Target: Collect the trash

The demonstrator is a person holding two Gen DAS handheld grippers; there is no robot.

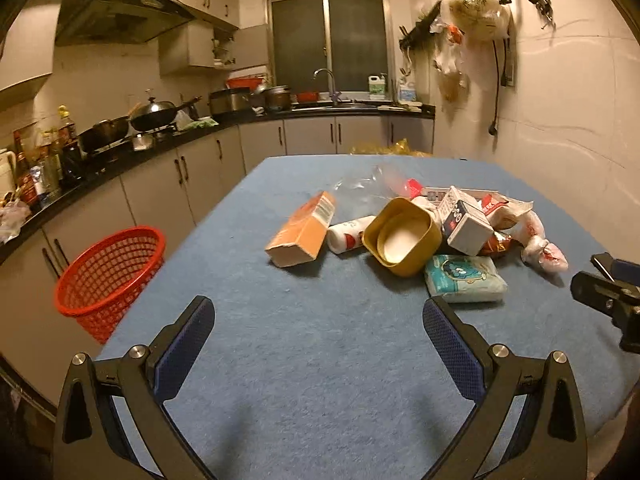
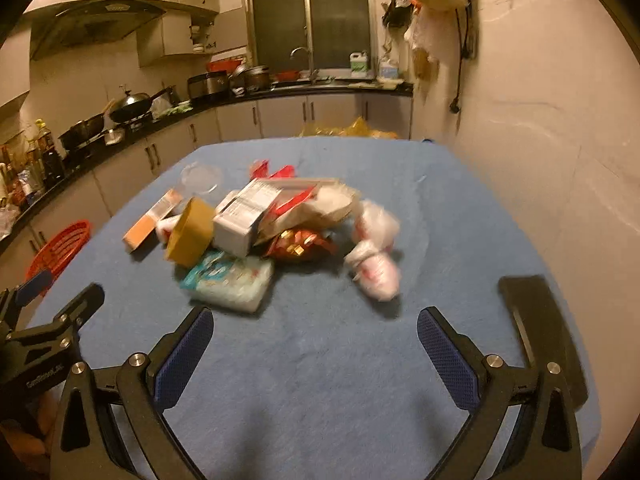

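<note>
Left wrist view first: my left gripper (image 1: 318, 320) hangs spread wide over bare blue cloth, nothing between its blue pads (image 1: 452, 344). Ahead of it on the table (image 1: 224, 264) lies the trash heap. An orange carton (image 1: 302, 230) lies on its side at the heap's left end, touching a small white bottle (image 1: 346, 236). Just right of that a yellow tub (image 1: 404, 236) is tipped so its mouth faces me. A white box (image 1: 466, 222) leans against the tub, and a pale blue tissue pack (image 1: 464, 278) lies flat at the near edge of the heap, just beyond my right-hand pad. A knotted white bag (image 1: 536, 240) trails off to the right, and a clear plastic wrapper (image 1: 360, 184) lies behind the carton. A red basket (image 1: 112, 276) sits off the table's left edge, well apart from the heap.

From the right wrist view, my right gripper (image 2: 316, 320) is likewise released and empty, hovering above the cloth near the tissue pack (image 2: 230, 280) and the white bag (image 2: 376, 256). This view is blurred. A red foil wrapper (image 2: 300, 244) shows under the heap. A dark flat object (image 2: 540, 328) lies beside my right-hand finger; I cannot tell what it is.
</note>
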